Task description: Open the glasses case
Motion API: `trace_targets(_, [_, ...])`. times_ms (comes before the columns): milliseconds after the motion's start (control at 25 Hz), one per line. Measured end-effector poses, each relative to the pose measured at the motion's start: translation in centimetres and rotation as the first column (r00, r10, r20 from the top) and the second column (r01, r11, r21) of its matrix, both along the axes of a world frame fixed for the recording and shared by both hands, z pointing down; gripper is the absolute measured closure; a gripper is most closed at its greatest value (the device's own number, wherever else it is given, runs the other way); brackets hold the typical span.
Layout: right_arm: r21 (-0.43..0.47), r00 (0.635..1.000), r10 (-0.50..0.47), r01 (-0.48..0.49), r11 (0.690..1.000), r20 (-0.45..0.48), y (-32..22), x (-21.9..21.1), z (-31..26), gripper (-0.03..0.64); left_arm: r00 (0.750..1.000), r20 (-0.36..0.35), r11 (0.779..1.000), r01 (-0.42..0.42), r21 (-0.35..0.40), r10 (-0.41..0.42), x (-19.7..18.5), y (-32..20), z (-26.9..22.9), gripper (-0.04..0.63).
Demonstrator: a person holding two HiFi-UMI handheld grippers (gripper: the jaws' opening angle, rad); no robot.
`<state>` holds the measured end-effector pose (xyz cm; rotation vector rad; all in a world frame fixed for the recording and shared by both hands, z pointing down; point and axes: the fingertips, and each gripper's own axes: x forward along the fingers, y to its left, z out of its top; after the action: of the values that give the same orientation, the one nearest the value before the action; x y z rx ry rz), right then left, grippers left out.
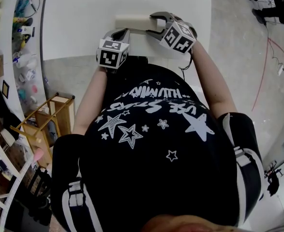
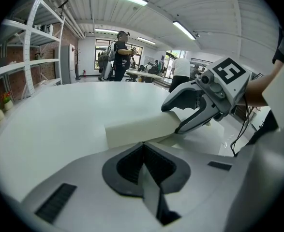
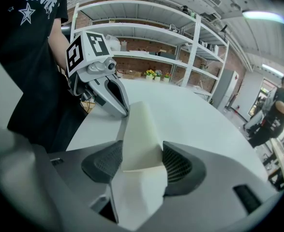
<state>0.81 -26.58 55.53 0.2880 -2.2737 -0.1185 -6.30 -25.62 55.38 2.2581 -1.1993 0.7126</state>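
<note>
A cream glasses case (image 1: 133,22) lies shut on the white table (image 1: 79,18), close to its near edge. My right gripper (image 1: 151,24) is shut on the case's right end. In the right gripper view the case (image 3: 141,134) sits squeezed between the two ribbed pads (image 3: 178,163). My left gripper (image 1: 126,31) is shut with nothing in it, and its tip rests against the case's near left side. From the left gripper view the case (image 2: 137,129) lies just past the closed tip (image 2: 142,146), with the right gripper (image 2: 171,120) clamped around its far end.
The table's near edge (image 1: 69,57) runs just below the grippers, against the person's body. A wooden rack (image 1: 45,120) and cluttered shelves (image 1: 21,42) stand at the left. White shelving (image 3: 180,37) and people (image 2: 120,54) are seen beyond the table.
</note>
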Motion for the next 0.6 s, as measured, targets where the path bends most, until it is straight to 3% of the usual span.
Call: trace_targets(600, [-0.041,1.000,-0.006,0.007,0.999,0.012,-0.25,0.13,-0.10,0.350,1.000,-0.002,1.000,-0.024,0.003,0.024,0.15,-0.16,-0.16,0.581])
